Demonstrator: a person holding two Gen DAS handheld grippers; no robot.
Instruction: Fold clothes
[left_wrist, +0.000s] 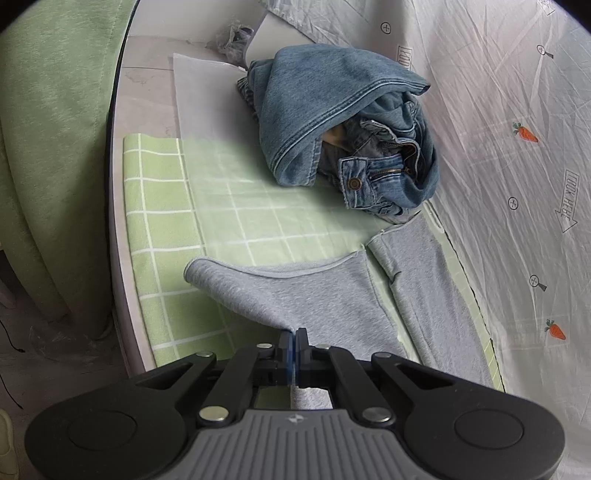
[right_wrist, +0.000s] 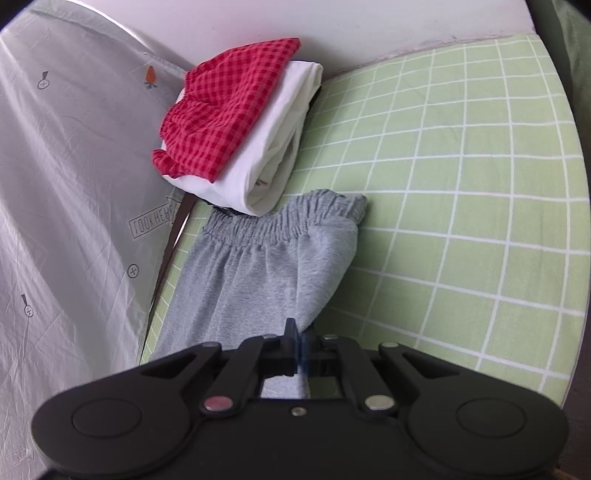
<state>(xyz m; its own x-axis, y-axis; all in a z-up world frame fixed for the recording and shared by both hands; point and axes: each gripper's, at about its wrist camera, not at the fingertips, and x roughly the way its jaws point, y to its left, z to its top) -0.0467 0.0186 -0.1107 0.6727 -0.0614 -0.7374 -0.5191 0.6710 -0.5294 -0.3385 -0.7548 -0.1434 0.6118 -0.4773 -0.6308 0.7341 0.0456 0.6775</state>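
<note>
Grey sweatpants lie on a green checked sheet. In the left wrist view my left gripper is shut on a pinch of the grey leg fabric, which lifts toward the jaws; the leg hems spread out beyond. In the right wrist view my right gripper is shut on the side edge of the grey sweatpants, near the elastic waistband, and the cloth rises off the green checked sheet to the jaws.
A crumpled pair of blue jeans sits beyond the leg hems. A folded red checked garment rests on folded white cloth by the waistband. A grey printed sheet runs along one side, and the bed edge drops off left.
</note>
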